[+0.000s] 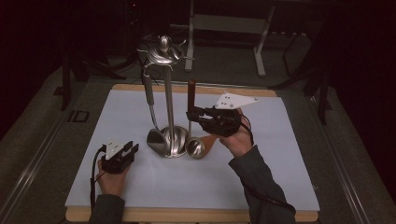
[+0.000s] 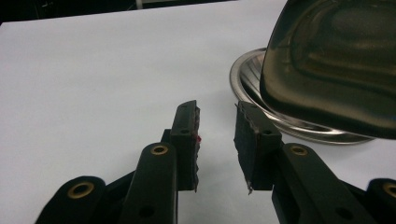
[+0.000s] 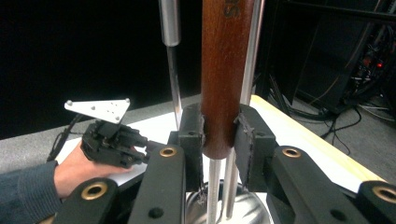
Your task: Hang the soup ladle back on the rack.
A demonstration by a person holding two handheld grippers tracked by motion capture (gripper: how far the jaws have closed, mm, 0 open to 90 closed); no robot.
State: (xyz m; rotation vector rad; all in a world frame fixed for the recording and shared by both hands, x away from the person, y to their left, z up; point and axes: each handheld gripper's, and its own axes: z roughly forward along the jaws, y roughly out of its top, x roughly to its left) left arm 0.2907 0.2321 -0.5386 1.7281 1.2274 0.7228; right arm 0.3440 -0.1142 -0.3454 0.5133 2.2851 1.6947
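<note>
A steel utensil stand [image 1: 169, 105] rises from a round base [image 2: 247, 88] at the middle of the white mat [image 1: 140, 186]. A large steel spoon [image 1: 156, 140] hangs from its top on the left side; its dark bowl [image 2: 336, 65] looms just right of my left gripper. My right gripper [image 1: 191, 114] is shut on the brown wooden handle [image 3: 224, 84] of a small ladle, held upright right of the stand, with its bowl [image 1: 195, 148] low near the mat. My left gripper [image 2: 217, 126] rests on the mat left of the base, open with nothing between its pads.
A brown wooden piece [image 1: 211, 140] lies on the mat beside the ladle's bowl. The mat sits on a wooden board [image 1: 196, 215]. Behind the table stand a metal frame [image 1: 224, 28] and dark gear. The other hand with its gripper [image 3: 112, 140] appears at the left of the right gripper view.
</note>
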